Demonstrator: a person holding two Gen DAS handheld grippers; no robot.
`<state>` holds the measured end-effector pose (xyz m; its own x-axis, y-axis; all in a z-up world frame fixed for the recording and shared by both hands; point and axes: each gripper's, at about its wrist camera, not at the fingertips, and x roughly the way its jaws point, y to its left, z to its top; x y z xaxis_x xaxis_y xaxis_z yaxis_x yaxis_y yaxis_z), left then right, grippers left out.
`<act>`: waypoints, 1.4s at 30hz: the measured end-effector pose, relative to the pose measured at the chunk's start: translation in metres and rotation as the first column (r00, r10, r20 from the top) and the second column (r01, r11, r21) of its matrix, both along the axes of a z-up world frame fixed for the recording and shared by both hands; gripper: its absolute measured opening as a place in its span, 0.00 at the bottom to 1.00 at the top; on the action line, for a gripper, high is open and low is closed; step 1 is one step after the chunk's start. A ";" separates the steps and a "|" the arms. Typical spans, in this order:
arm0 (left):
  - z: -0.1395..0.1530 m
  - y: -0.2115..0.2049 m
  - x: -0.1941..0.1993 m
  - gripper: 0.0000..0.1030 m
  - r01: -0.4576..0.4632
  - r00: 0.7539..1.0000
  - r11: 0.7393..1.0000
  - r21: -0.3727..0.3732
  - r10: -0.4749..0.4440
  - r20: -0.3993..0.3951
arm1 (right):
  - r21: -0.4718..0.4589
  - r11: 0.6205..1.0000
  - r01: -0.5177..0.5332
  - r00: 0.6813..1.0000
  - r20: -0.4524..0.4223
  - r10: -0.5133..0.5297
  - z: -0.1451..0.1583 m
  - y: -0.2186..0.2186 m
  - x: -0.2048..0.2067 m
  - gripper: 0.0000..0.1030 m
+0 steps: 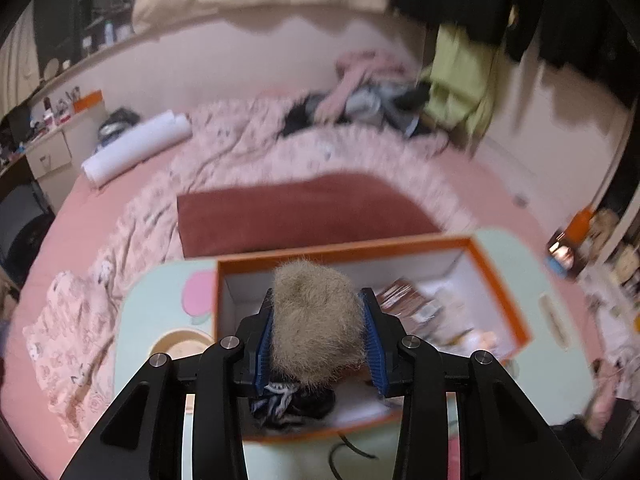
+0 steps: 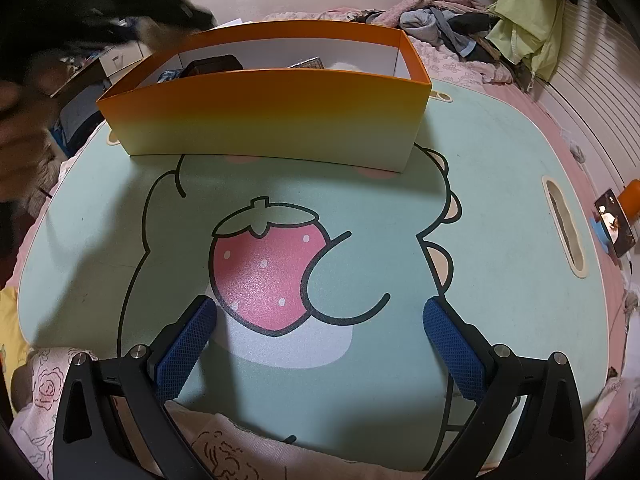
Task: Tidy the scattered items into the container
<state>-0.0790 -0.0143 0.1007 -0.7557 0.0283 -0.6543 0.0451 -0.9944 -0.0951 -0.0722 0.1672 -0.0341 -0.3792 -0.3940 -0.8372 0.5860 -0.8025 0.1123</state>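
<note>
A fluffy beige pom-pom (image 1: 316,320) sits between the blue pads of my left gripper (image 1: 318,300), which is shut on it. It hangs over the near left part of the orange box (image 1: 340,250), white inside. In the box lie a black-and-white striped item (image 1: 288,400) and several packets (image 1: 404,300). In the right wrist view the orange box (image 2: 264,116) stands at the far side of the mint lap table (image 2: 500,200). My right gripper (image 2: 320,316) is open and empty, low over the strawberry picture (image 2: 264,272). A dark blurred shape (image 2: 80,0) hovers over the box's left end.
The table rests on a bed with a pink sheet (image 1: 60,220) and a floral duvet (image 1: 248,140). A maroon cloth (image 1: 300,212) lies beyond the box. A clothes pile (image 1: 372,100) and a white roll (image 1: 136,148) lie further back. The table has a slot handle (image 2: 566,228).
</note>
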 end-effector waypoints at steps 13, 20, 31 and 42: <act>-0.052 0.012 0.085 0.36 0.061 0.997 0.998 0.025 -0.061 0.036 | -0.002 1.000 0.002 1.000 0.001 -0.002 0.005 -0.003 0.004 1.00; -0.088 0.014 0.079 0.59 0.031 0.992 1.000 0.007 -0.031 0.122 | -0.003 1.000 0.003 1.000 0.001 -0.003 0.006 -0.004 0.005 1.00; -0.101 0.017 0.111 0.93 0.001 0.991 0.995 -0.099 0.013 0.134 | 0.000 1.000 0.023 1.000 0.006 -0.023 0.012 -0.001 0.008 1.00; -0.114 0.019 0.107 1.00 -0.003 0.980 0.993 -0.122 0.028 0.198 | -0.079 0.987 0.142 0.986 -0.080 -0.148 0.053 0.021 -0.001 0.99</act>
